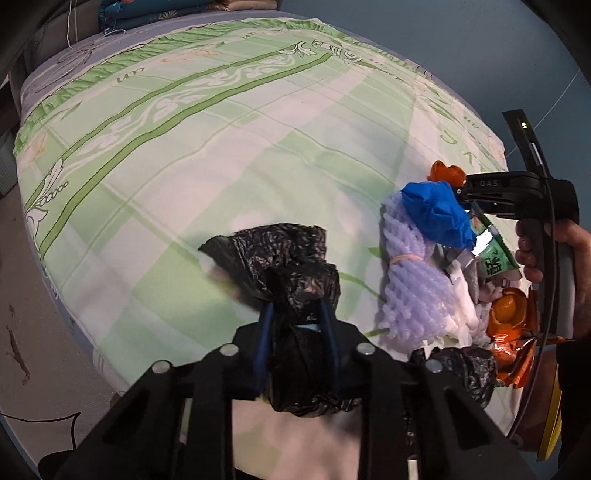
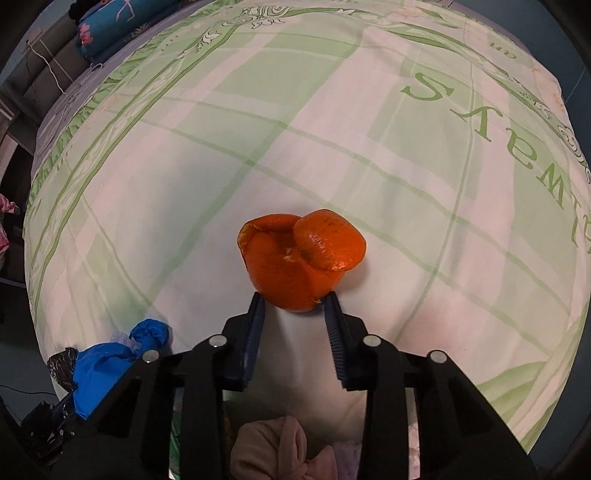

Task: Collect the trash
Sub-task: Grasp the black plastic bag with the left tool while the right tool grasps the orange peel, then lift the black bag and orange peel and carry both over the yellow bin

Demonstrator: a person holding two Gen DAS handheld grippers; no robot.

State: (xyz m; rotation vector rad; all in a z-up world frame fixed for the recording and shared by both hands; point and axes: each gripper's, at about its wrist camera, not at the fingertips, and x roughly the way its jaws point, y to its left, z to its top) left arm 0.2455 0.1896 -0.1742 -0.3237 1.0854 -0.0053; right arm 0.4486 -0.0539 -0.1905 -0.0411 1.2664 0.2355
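In the left wrist view, my left gripper [image 1: 295,304] is shut on a crumpled black plastic bag [image 1: 280,247] that lies on the bed. To its right is a heap of trash: blue plastic [image 1: 432,210], a lavender foam net [image 1: 410,280], a green wrapper [image 1: 495,251] and orange peel [image 1: 509,306]. A hand [image 1: 546,258] holds my right gripper [image 1: 460,186] at the far end of that heap. The right wrist view shows the right gripper [image 2: 294,298] shut on the near edge of an orange peel [image 2: 295,258] resting on the sheet.
A green-and-white bedsheet [image 1: 184,147] covers the bed, with folded bedding [image 2: 122,26] at its far end. Floor [image 1: 26,350] lies to the left. An orange foil wrapper [image 1: 517,354] and another black bag [image 1: 461,369] sit near the heap. A pink cloth [image 2: 273,450] lies below the right gripper.
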